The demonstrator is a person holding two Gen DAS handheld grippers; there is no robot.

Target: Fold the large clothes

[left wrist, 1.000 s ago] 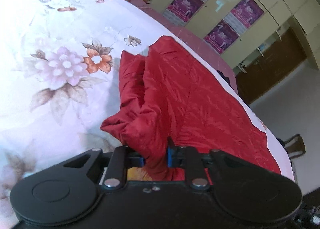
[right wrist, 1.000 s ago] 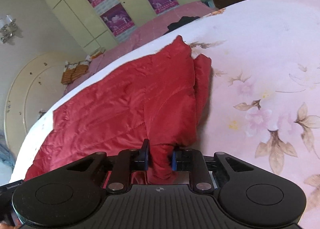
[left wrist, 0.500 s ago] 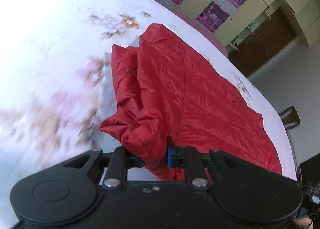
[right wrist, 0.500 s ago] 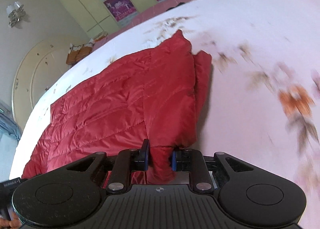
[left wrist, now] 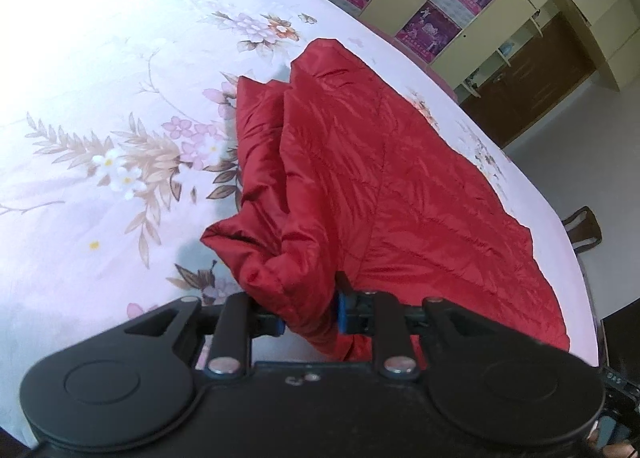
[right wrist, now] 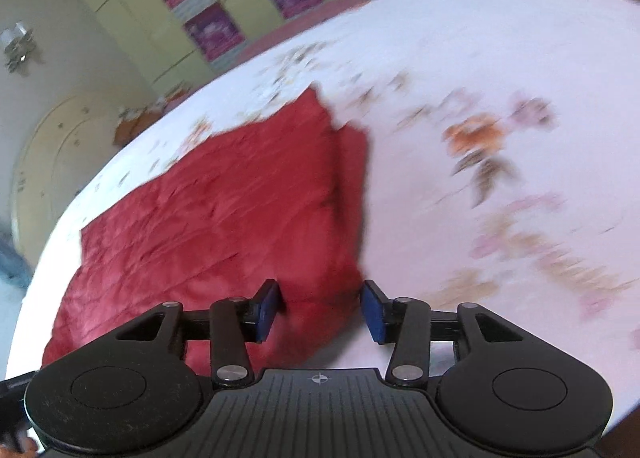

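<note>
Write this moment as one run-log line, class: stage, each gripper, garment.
stage: releasing fold | left gripper: opening, red jacket bunched between pads | right gripper: just opened, clear of fabric | surface: floral bedsheet

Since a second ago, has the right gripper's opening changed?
Yes. The right gripper has just been opening; its pads no longer pinch the red jacket lying on the floral sheet.
</note>
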